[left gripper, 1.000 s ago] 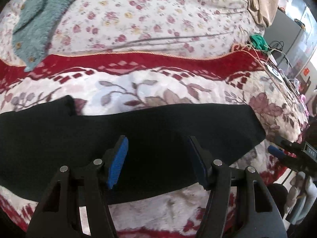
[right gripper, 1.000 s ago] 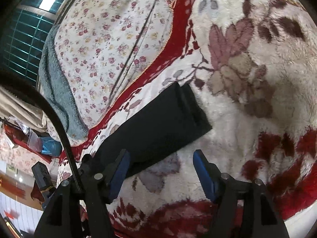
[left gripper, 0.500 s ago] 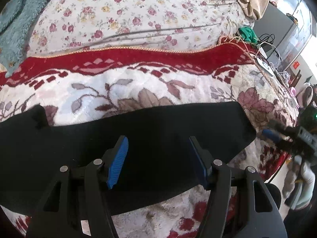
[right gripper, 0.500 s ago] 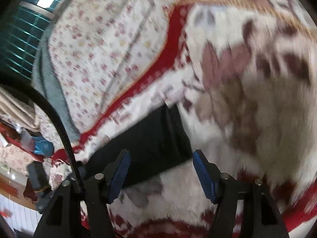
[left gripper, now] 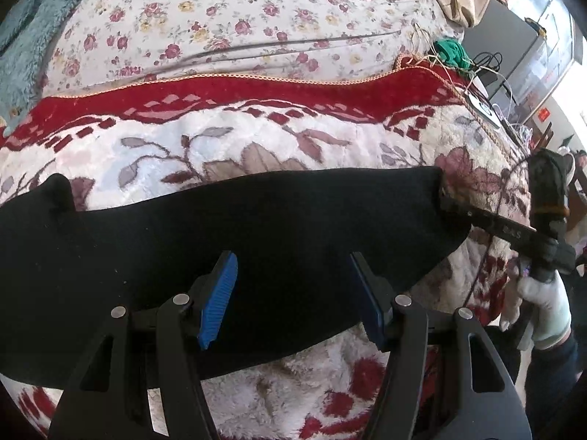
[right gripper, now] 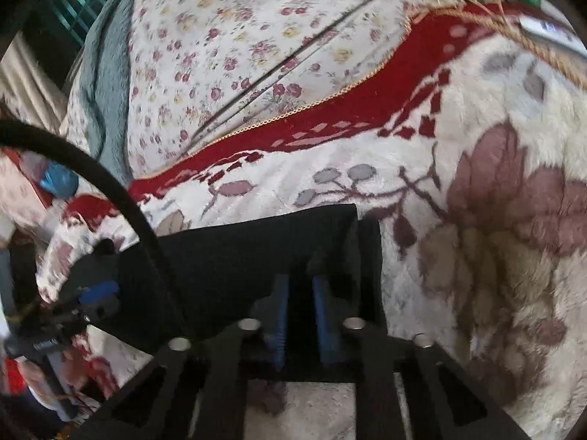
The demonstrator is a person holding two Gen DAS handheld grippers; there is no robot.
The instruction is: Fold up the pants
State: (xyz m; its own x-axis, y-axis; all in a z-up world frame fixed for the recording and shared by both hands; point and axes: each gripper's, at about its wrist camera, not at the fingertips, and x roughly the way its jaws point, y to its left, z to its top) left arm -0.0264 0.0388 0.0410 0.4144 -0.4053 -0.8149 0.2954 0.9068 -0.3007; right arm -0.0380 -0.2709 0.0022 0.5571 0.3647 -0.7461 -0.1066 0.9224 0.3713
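Left wrist view: the black pants (left gripper: 256,242) lie flat as a long, smooth band across the plush white blanket (left gripper: 256,139) with its brown leaves and red flowers, parallel to the blanket's red border (left gripper: 234,95). The cloth is matte and dark, with almost no wrinkle showing; a small lump rises at its far left corner, and its right end is a rounded edge. The left gripper (left gripper: 291,293) hovers over the near edge of the pants with its blue pads (left gripper: 218,300) standing wide apart and nothing pinched between them. At the right end of the pants the right gripper (left gripper: 455,207) reaches in, held by a white-gloved hand (left gripper: 543,304), its tip at the cloth's edge. Beyond the red border lies a floral sheet (left gripper: 238,18), with a teal towel (left gripper: 25,36) at the far left.

Right wrist view: the right gripper (right gripper: 299,293) has just closed its jaws, and the blue pads are now clamped on the end of the pants (right gripper: 238,256), a fold of black cloth bunched between them. The end of the pants shows a straight, squared edge with two layers slightly offset. A black cable (right gripper: 91,172) arcs across the left side, and the left gripper (right gripper: 91,293) shows blurred at the left.
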